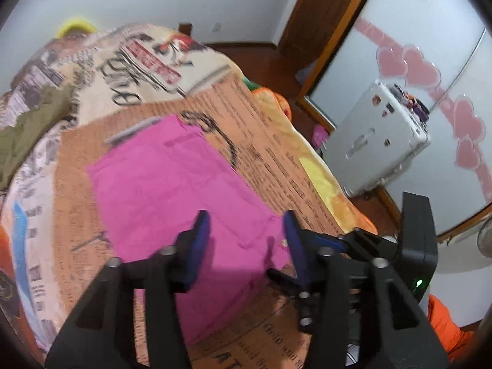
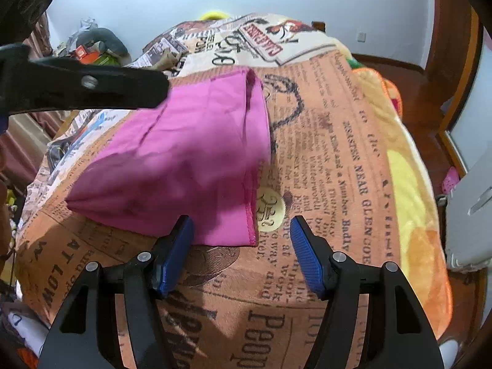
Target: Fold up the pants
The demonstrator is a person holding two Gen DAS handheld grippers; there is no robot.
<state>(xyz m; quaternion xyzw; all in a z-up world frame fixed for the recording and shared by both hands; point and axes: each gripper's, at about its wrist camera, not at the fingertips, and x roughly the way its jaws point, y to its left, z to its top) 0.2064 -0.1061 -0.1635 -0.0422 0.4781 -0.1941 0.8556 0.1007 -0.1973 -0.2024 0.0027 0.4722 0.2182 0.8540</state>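
Newsprint-pattern blanket (image 2: 323, 160), silver case (image 1: 378, 141), olive garment (image 1: 27, 135)

Black left gripper (image 1: 246, 230) with blue pads, silver screws

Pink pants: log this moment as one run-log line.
pink pants folded, flat on newspaper-print blanket | left gripper open, above pants, empty | right gripper open, at near hemmed corner, empty

Magenta pants (image 2: 190, 153), folded into a flat rectangle, lying on bedspread (image 2: 323, 184)
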